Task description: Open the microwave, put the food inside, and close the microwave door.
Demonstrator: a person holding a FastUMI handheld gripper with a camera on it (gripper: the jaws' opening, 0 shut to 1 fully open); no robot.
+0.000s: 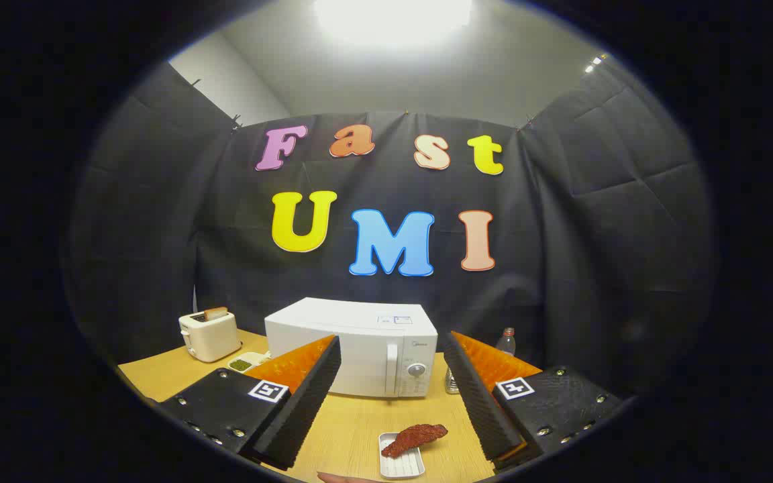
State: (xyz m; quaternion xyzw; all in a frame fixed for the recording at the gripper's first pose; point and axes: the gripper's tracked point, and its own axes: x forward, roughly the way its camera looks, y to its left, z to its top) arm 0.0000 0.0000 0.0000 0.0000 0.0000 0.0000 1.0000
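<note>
A white microwave stands on the wooden table beyond the fingers, its door shut, with a vertical handle and a dial to the right of it. A reddish-brown piece of food lies on a small white ridged tray on the table, near and low between the fingers. My gripper is held above the table, open wide, with nothing between its fingers. It is well short of the microwave.
A cream toaster with a slice of bread in it stands at the back left. A small dish of something green sits beside it. A clear bottle stands right of the microwave. A fingertip shows near the tray.
</note>
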